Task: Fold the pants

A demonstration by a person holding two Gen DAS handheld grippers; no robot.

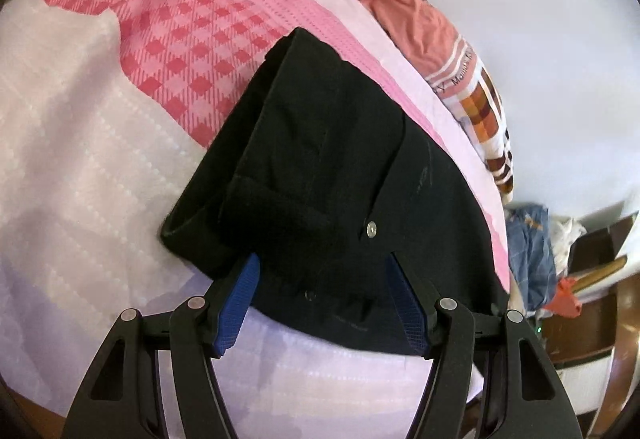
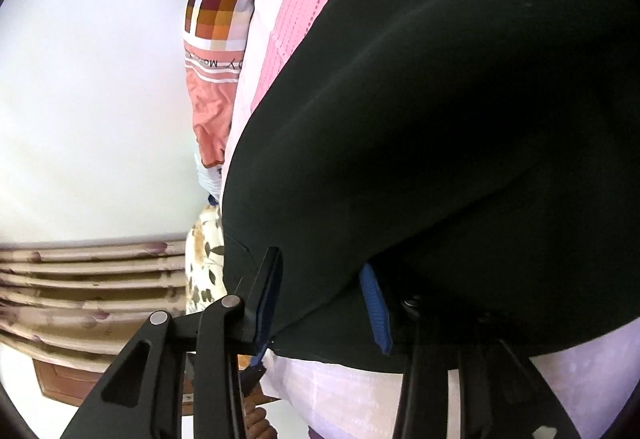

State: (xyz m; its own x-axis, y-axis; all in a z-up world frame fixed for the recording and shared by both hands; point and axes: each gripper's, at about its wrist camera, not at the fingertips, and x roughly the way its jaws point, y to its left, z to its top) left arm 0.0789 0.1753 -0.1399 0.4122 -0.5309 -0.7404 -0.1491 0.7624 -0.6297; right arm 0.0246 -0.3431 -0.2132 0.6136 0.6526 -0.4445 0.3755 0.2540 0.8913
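Black pants lie folded on a pink and lilac checked bedspread, with a metal button near the waistband. My left gripper is open, its blue-padded fingers spread at the near waistband edge, fabric lying between them. In the right wrist view the black pants fill most of the frame. My right gripper is open, with a fold of the pants draped between and over its fingers; the right finger is partly hidden by cloth.
A pillow or folded quilt with salmon and orange-checked print lies along the bed's far edge by a pale wall. Clothes and boxes sit beside the bed at the right. A wooden headboard and a floral cloth show in the right wrist view.
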